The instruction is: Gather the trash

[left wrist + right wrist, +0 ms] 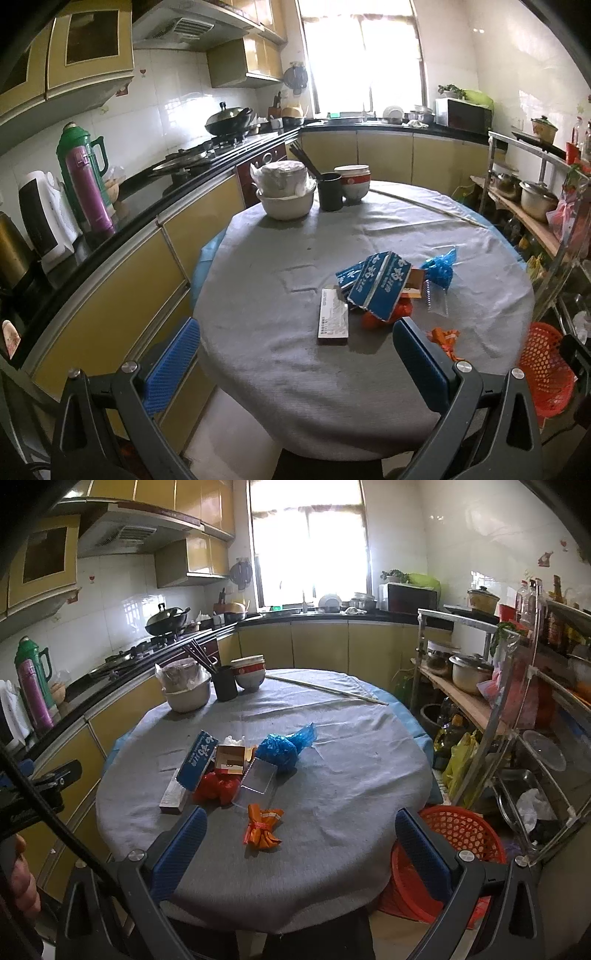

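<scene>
Right wrist view: we find the trash gathered in one loose cluster on the grey tablecloth [332,775], left of the table's middle. It comprises an orange wrapper [262,827] lying apart on the near side, a red bag [216,788], a clear plastic tray [258,781], a blue plastic bag [280,749], a small open carton [231,758], a blue box [195,760] leaning across the pile, and a long flat box [173,795] at its left edge. We judge the pieces overlap because they were dropped rather than stacked.

The red basket [454,834] stands on the floor, just beside the table's right edge and below its level; we take it for the receptacle, placed where items can be carried across and released.

The right gripper [301,843] hovers over the near edge with its jaws spread wide and nothing between them, the orange wrapper lying just ahead of them. The left gripper [295,363] is likewise wide open and empty, facing the long flat box. We judge collection not yet begun; the wrapper is the easiest first pick.

Bowls [186,696], a black chopstick holder [225,683] and a loose stick [325,688] sit at the far side, well apart from the trash.
</scene>
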The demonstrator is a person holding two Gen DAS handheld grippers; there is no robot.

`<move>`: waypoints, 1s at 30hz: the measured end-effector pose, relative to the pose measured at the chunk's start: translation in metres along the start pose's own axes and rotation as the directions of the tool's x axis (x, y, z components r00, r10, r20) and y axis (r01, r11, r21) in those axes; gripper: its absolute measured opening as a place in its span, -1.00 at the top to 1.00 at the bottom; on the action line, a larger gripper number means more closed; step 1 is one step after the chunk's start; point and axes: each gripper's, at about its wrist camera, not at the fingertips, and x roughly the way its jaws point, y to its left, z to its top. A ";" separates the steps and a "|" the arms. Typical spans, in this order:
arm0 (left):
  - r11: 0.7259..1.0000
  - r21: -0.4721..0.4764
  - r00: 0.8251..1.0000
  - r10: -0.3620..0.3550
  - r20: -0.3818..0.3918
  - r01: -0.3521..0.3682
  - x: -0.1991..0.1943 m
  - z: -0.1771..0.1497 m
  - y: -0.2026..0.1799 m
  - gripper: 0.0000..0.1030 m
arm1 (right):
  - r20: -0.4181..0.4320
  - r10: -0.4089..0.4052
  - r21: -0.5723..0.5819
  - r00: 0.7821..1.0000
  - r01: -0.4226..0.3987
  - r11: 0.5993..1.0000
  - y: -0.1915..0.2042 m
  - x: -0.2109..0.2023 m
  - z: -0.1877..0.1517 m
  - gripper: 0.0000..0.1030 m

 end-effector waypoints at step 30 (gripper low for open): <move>1.000 -0.026 1.000 0.004 0.026 -0.003 -0.011 0.002 0.003 -1.00 | 0.029 0.010 -0.001 1.000 -0.010 1.000 0.002 -0.020 -0.003 -1.00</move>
